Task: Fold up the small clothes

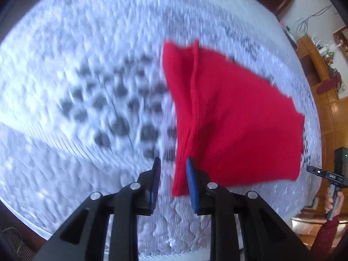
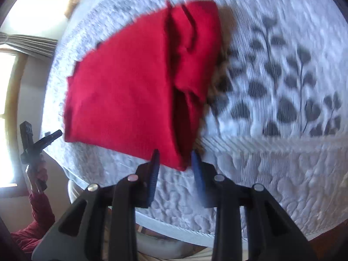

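Simply red garment (image 1: 235, 113) on quilt (image 1: 87, 65)

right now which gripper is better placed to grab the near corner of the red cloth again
Right, by a small margin. The right gripper has the red cloth's near corner showing in its open gap; the left gripper's gap shows only bedspread.

The knit garment (image 1: 235, 117) is plain red; the quilted bedspread (image 2: 282, 163) is white with grey leaf sprigs.

surface: quilted white bed (image 1: 87, 65) | on it: folded red garment (image 1: 235, 113)
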Demonstrator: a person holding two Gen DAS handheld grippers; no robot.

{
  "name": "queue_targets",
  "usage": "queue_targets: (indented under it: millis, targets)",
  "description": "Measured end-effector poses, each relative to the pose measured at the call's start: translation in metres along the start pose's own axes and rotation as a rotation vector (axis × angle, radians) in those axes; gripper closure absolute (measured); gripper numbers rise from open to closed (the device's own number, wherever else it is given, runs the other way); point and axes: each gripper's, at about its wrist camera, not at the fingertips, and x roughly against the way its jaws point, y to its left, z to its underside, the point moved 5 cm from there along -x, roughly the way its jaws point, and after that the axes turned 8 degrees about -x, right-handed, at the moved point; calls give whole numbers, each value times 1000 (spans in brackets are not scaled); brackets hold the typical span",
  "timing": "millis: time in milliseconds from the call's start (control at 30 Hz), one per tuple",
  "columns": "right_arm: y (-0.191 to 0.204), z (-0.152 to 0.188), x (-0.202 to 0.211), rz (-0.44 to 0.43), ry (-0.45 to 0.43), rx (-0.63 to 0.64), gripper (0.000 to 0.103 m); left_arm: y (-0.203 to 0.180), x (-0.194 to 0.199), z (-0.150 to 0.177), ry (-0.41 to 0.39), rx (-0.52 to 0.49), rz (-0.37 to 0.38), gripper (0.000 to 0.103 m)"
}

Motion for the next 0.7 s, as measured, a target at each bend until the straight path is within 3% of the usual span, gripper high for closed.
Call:
queue_targets:
  millis: [67, 167, 333, 567, 600, 633, 700]
  targets:
    - [20, -23, 14, 14, -54, 52, 73, -8, 18, -28, -69, -23, -8, 80]
    - [45, -74, 16, -3, -104, 80, 71, -28, 17, -78, -116, -28, 59, 80]
    - [31, -163, -17, 27, -107, -16, 70, -56, -54, -136, -43, -32, 83, 86]
    - [5, -202, -67, 18, -9, -76, 70, -84, -113, -148, 51, -87, 139, 86]
    - [6, -203, -72, 2, 6, -69, 75, -83, -122, -147, 75, -97, 122, 86]
    - [6, -204, -76, -6, 15, -64, 96, -80, -129, -146, 93, -98, 104, 86]
    - [9, -203, -79, 0, 15, -35, 99, -73, -139, -146, 118, -85, 88, 88]
